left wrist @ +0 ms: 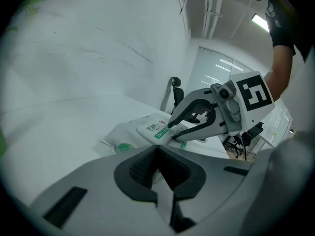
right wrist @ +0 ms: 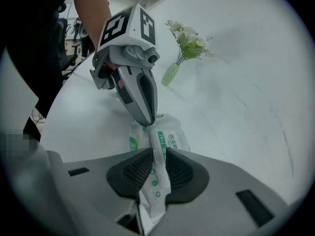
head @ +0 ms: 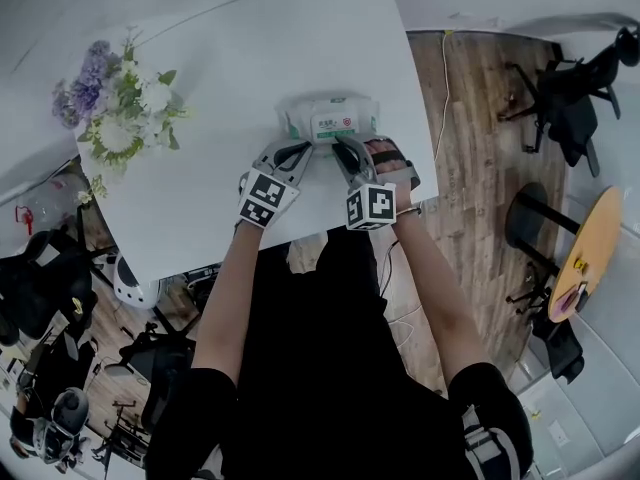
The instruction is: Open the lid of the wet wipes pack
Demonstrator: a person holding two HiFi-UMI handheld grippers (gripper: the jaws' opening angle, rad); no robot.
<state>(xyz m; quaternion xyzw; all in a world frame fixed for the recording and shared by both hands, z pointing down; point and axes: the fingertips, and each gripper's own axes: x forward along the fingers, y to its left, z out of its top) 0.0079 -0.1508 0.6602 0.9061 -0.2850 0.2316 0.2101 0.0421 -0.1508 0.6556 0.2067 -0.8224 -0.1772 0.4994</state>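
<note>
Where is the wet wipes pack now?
On the table, right of the flowers in the head view, the wet wipes pack is held by the left gripper and right gripper.

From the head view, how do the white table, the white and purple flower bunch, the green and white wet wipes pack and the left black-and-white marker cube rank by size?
Largest to smallest:
white table
flower bunch
wet wipes pack
left marker cube
The cube is nearer the camera, which flatters it.

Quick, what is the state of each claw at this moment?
Left claw: closed on the edge of the wet wipes pack.
Right claw: closed on the wet wipes pack.
</note>
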